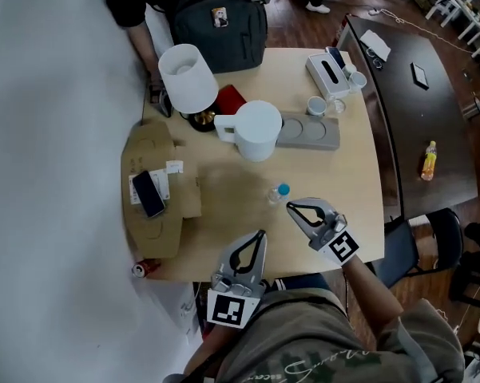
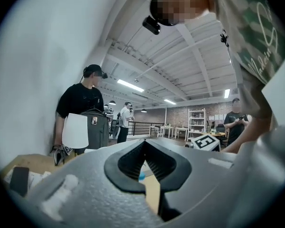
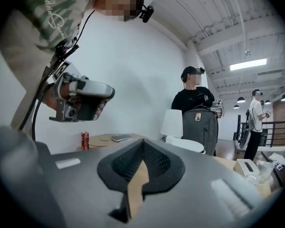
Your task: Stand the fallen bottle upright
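Observation:
A small clear bottle with a blue cap stands upright on the tan table, near its front edge. My right gripper hovers just in front and right of it, shut and empty, tips close to the bottle but apart from it. My left gripper is further back toward me, left of the right one, also shut on nothing. In the left gripper view the blue cap shows through the gap under the closed jaws of the left gripper. The right gripper sees only table past its jaws.
A white jug, a white lampshade, a grey tray, a tissue box and cups fill the far half. A phone lies on cardboard at left, a red can below. A backpack and a person stand behind.

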Tool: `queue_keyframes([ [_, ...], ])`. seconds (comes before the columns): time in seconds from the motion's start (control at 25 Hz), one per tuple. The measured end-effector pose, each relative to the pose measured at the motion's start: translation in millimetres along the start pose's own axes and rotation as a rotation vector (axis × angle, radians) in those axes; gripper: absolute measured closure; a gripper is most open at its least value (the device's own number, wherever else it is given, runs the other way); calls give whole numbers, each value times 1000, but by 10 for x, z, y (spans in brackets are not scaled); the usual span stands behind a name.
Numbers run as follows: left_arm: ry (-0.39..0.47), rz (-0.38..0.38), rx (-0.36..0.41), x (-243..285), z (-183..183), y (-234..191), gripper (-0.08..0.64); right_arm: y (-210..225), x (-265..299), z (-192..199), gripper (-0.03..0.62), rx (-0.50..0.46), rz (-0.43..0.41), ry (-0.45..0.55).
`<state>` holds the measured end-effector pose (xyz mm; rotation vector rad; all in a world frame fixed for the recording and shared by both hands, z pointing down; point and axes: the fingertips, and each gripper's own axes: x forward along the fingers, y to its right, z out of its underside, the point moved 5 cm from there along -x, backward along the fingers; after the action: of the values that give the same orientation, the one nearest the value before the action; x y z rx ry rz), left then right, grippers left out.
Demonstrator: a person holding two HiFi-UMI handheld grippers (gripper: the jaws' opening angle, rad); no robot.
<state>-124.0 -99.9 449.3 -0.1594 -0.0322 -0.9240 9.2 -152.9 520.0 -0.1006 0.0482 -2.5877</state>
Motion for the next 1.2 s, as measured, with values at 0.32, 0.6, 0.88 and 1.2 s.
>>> queue_keyframes([
  [0.32, -9, 86, -64, -292, 278, 174, 555, -572, -244, -507, 588, 51, 143, 16],
  [0.6, 31, 32, -69, -639, 188, 522, 555, -1121, -655, -500, 588, 60, 51, -5],
  [0.88, 72, -29, 38, -1043, 122, 1290, 555, -1509, -1666, -244, 588, 4, 120, -132],
  [1.2, 66, -21, 88, -1561, -59, 2243, 555, -1891, -2464, -806, 586, 48, 221, 45],
])
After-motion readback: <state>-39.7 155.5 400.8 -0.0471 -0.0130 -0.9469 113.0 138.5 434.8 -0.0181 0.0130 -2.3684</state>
